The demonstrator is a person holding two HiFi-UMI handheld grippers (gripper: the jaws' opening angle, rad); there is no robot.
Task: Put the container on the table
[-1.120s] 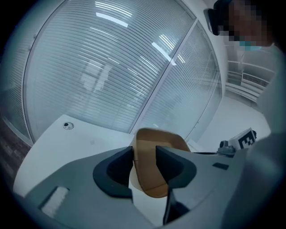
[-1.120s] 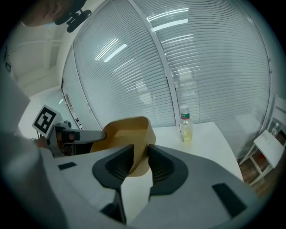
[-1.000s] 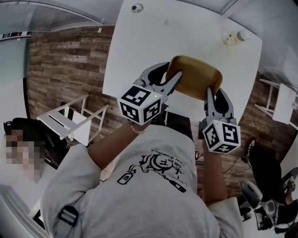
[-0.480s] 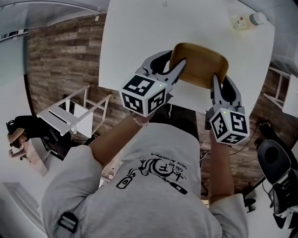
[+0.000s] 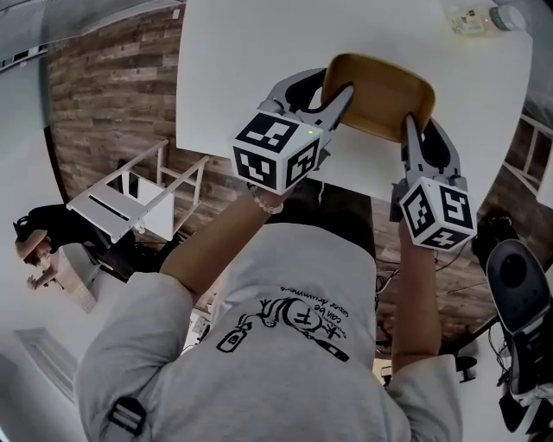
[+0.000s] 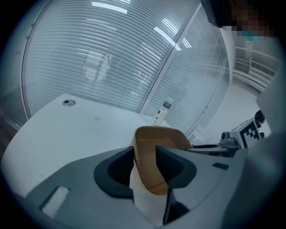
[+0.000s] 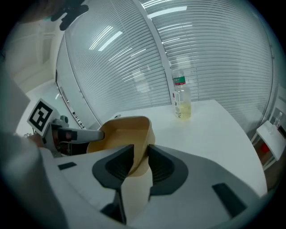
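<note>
The tan container point(image 5: 380, 95) is gripped at opposite sides. The left gripper point(image 5: 335, 82) is closed on its left wall and the right gripper point(image 5: 422, 129) is pinched on its right wall, each with the rim between the jaws. It is held over the near edge of the counter point(image 5: 259, 69), apparently just clear of the surface, though contact cannot be ruled out.

For a sound placement, both grippers should be lowered evenly so the base is kept level. They should be opened only once it is seated well inside the edge.

The white counter is bare apart from a bottle point(image 5: 484, 17) at its far right corner. A plank floor point(image 5: 112, 104) and a white chair point(image 5: 130, 203) are seen beside it, and slatted blinds point(image 7: 201, 44) line the room.
</note>
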